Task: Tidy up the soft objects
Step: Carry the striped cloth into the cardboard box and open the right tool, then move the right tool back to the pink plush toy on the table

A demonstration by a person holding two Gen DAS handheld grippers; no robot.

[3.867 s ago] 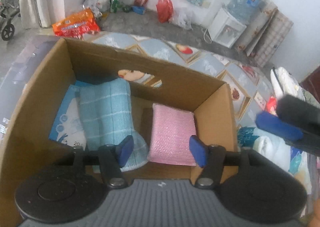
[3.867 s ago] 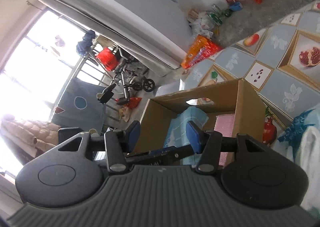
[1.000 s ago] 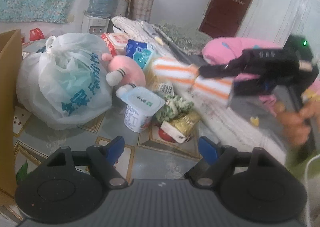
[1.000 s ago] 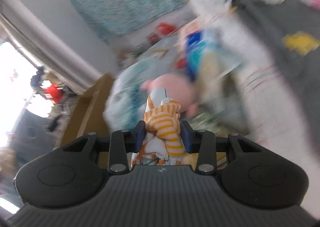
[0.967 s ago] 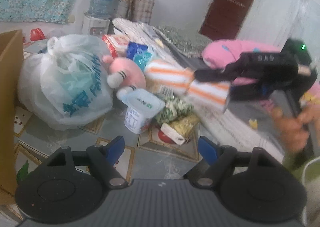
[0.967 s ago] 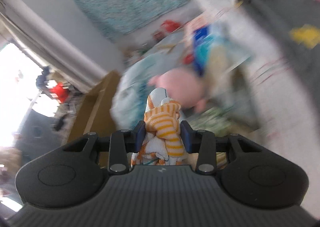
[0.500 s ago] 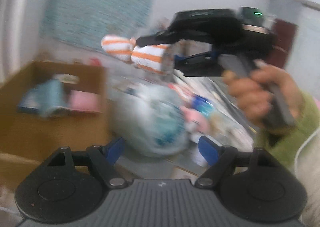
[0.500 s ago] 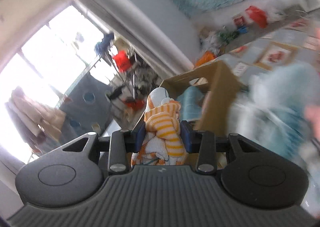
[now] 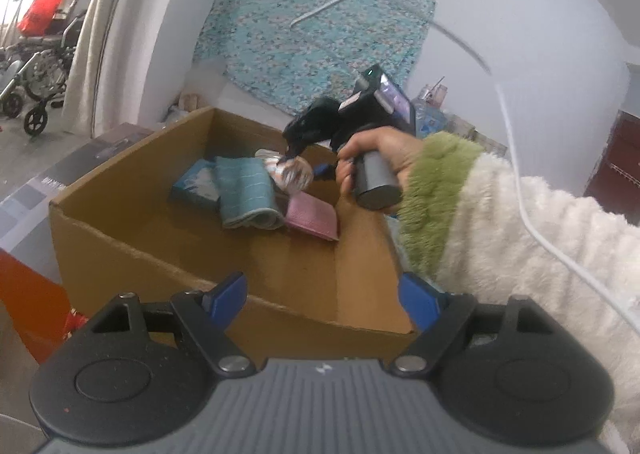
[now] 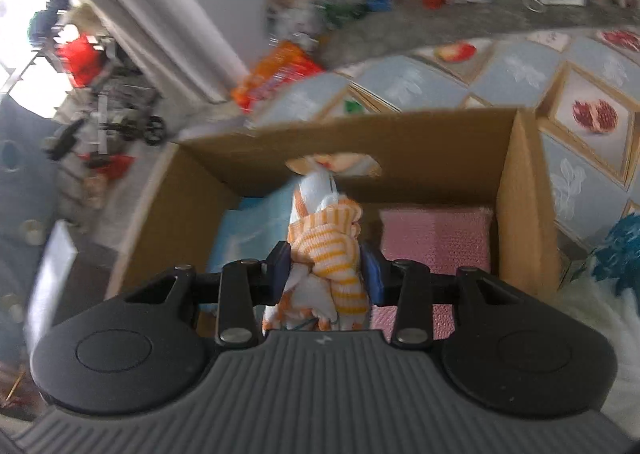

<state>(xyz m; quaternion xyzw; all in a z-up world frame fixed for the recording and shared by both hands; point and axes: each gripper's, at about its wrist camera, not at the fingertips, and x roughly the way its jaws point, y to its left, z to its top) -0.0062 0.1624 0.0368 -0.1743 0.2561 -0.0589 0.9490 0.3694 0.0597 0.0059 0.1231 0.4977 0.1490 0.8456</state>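
An open cardboard box (image 9: 280,282) holds a folded teal towel (image 9: 246,194), a pink cloth (image 9: 312,216) and a blue packet (image 9: 196,186). My right gripper (image 10: 324,266) is shut on an orange-and-white striped cloth (image 10: 326,246). It hangs over the box (image 10: 400,142), between the teal towel (image 10: 256,230) and the pink cloth (image 10: 436,230). In the left wrist view a hand (image 9: 376,150) holds that gripper above the box, with the cloth (image 9: 290,174) blurred at its tip. My left gripper (image 9: 322,298) stands open and holds nothing, just outside the box's near wall.
The box sits on a table cover with fruit pictures (image 10: 520,74). An orange packet (image 10: 280,70) and other clutter lie on the floor beyond. A fluffy white-and-green sleeve (image 9: 500,222) crosses the right side. A wheelchair (image 9: 36,78) stands far left.
Both views have swung from the pile of bags and toys to the box. The right gripper has carried the striped cloth leftward and now holds it over the box's inside.
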